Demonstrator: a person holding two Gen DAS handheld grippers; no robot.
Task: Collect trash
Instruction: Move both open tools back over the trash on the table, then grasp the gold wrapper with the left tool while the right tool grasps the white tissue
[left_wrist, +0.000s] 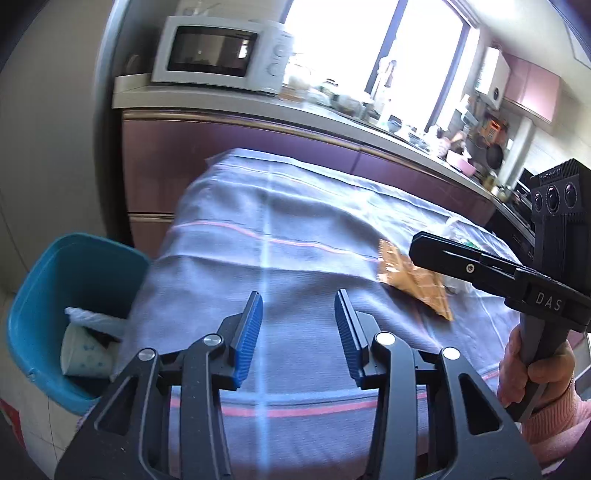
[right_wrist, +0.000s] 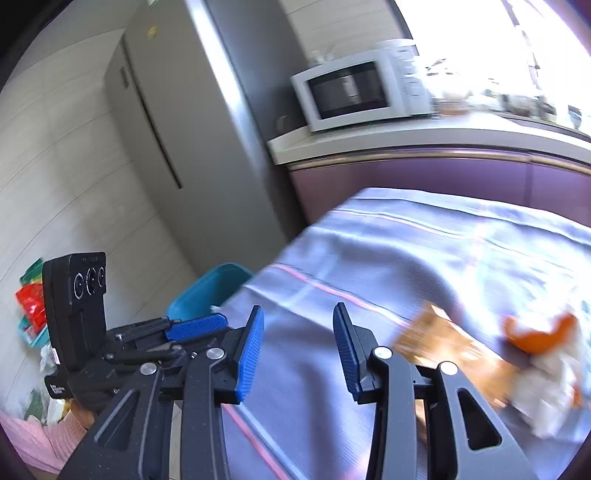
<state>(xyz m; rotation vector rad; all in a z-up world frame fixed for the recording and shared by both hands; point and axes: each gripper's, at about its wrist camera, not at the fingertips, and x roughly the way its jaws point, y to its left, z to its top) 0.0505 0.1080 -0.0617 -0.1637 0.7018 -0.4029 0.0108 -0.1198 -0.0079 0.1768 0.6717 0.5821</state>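
Note:
My left gripper (left_wrist: 298, 334) is open and empty above the grey-blue tablecloth (left_wrist: 295, 229). A brown snack wrapper (left_wrist: 410, 280) lies on the cloth to its right, partly under my right gripper's body (left_wrist: 480, 269). A blue trash bin (left_wrist: 55, 295) stands left of the table, holding a paper cup (left_wrist: 85, 354) and white plastic. My right gripper (right_wrist: 298, 339) is open and empty over the cloth. In the right wrist view the brown wrapper (right_wrist: 443, 347), an orange peel (right_wrist: 535, 332) and a white crumpled tissue (right_wrist: 546, 391) lie to its right, blurred. The bin (right_wrist: 207, 291) shows at the table's left edge.
A purple counter (left_wrist: 258, 147) with a white microwave (left_wrist: 221, 55) runs behind the table, crowded with kitchenware. A grey fridge (right_wrist: 192, 129) stands left of the counter. Coloured items (right_wrist: 31, 295) lie on the floor at far left.

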